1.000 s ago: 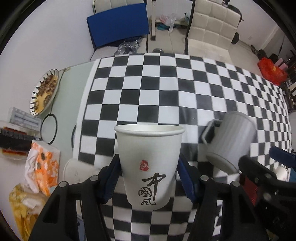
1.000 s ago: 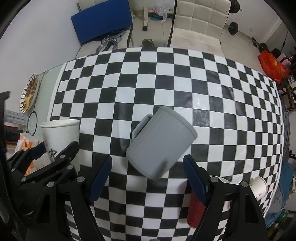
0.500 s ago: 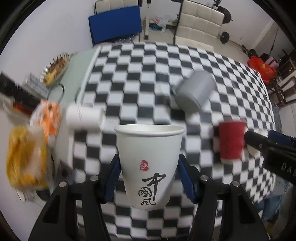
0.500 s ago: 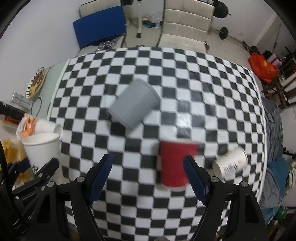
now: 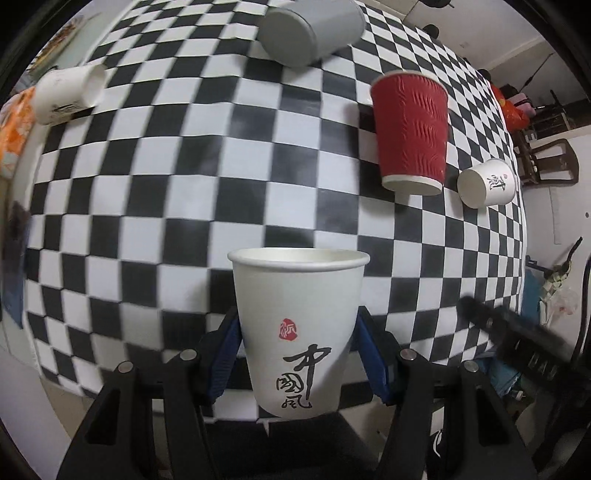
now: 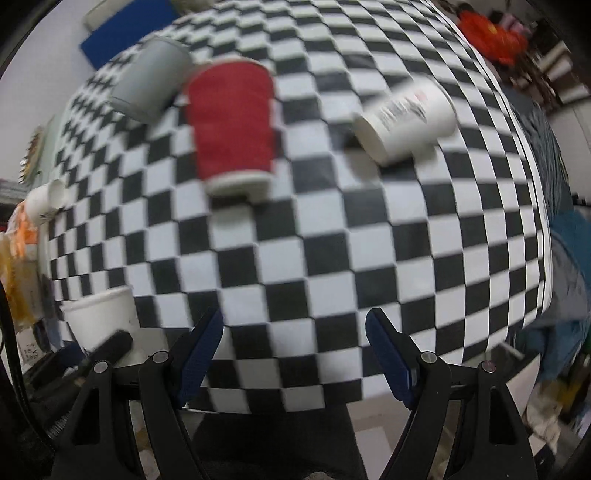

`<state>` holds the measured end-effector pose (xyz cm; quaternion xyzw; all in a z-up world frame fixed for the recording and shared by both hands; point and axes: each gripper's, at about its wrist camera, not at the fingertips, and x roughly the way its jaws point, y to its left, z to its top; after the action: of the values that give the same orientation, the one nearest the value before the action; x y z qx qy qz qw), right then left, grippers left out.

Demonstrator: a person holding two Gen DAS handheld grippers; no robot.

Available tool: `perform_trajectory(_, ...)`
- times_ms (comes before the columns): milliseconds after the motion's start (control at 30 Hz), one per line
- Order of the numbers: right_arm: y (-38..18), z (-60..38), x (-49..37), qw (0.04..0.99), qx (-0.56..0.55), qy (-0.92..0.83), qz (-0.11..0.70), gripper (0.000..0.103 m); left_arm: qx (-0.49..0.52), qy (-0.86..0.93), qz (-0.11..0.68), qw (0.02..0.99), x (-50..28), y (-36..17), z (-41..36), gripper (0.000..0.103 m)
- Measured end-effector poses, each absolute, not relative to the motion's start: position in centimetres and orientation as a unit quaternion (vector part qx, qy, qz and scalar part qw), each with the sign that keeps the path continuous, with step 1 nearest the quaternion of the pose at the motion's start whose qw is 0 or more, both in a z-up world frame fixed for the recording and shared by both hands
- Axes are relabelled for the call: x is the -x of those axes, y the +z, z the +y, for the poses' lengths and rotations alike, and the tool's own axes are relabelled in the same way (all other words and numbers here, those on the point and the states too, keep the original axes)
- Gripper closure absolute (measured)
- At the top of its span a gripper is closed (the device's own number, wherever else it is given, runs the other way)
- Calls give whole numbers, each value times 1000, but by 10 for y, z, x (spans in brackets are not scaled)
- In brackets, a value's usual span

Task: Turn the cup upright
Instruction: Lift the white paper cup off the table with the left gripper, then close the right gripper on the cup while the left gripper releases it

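My left gripper (image 5: 299, 354) is shut on a white paper cup (image 5: 297, 325) with black characters, held upright, mouth up, above the near edge of the checkered table (image 5: 184, 206). The same cup shows at the lower left of the right wrist view (image 6: 101, 319). My right gripper (image 6: 293, 350) is open and empty over the table's near edge. A red ribbed cup (image 5: 410, 129) (image 6: 232, 122) stands upside down. A grey mug (image 5: 310, 27) (image 6: 149, 79) lies on its side. White paper cups lie on their sides at the right (image 5: 487, 182) (image 6: 404, 118) and the far left (image 5: 68, 92) (image 6: 46, 197).
Orange and yellow snack packets (image 6: 22, 258) lie off the table's left side. A blue chair (image 6: 125, 33) stands behind the table. A red bag (image 6: 491, 35) and dark chairs (image 5: 546, 162) are at the right. Clutter lies on the floor at the lower right.
Both grippers have pulled back towards the table's near edge and the views tilted down; the table now fills the frames. The left gripper still holds the white cup upright. The right stays open.
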<state>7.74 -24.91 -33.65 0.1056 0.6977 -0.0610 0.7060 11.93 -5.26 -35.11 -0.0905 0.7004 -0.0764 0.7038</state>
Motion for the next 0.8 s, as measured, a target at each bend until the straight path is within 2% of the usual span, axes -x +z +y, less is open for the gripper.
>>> perform_trajectory(233, -360, -281, -67, 697, -134, -77, 700, 22, 74, -71, 710, 697, -135, -382, -71, 45)
perform_trajectory(500, -367, -291, -65, 700, -140, -78, 696, 22, 50, -64, 708, 702, -143, -386, -82, 40)
perform_trajectory(533, -367, -291, -66, 699, -137, -77, 698, 22, 46, -61, 710, 701, -143, -387, -83, 38)
perform_trajectory(600, -366, -291, -66, 700, -134, -76, 697, 21, 43, -61, 709, 702, -142, -387, -84, 18)
perform_trajectory(800, -357, -290, -72, 709, -142, -68, 688, 19, 48, -68, 690, 719, -139, -375, -84, 15)
